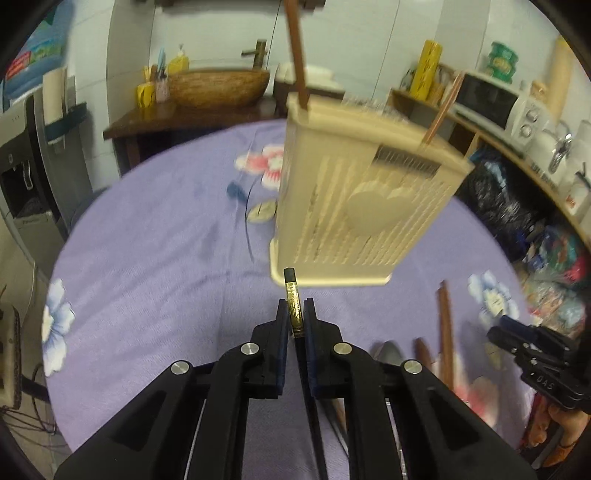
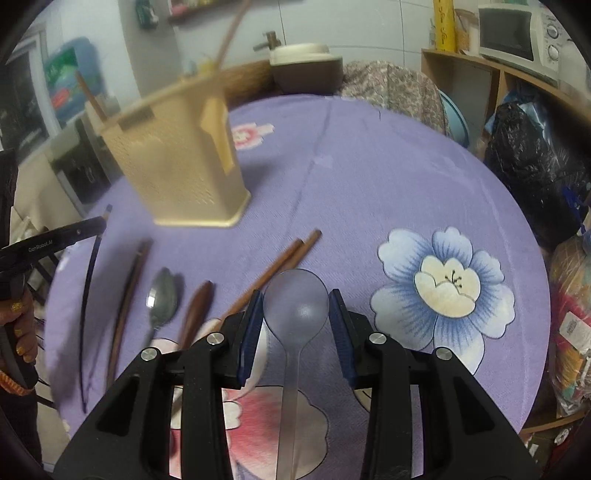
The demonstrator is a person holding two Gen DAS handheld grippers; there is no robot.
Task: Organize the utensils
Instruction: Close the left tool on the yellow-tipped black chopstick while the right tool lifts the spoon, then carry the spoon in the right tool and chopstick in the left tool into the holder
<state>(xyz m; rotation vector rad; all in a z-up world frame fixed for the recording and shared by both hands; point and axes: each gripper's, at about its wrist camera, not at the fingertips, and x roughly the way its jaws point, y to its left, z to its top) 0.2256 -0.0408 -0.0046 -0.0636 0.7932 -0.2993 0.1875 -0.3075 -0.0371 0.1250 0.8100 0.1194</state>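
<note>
In the left wrist view my left gripper is shut on a black chopstick with a gold band, whose tip pokes out toward the foot of the cream slotted utensil holder. Two brown chopsticks stand in the holder. My right gripper is shut on the bowl of a translucent plastic spoon, its handle running back under the jaws. On the cloth lie a metal spoon, a dark wooden spoon, a single brown chopstick and a pair of brown chopsticks.
The round table wears a purple flowered cloth. A black bag and a shelf with a microwave stand to the right. A wooden basin sits on a side table behind, and a water dispenser stands at the left.
</note>
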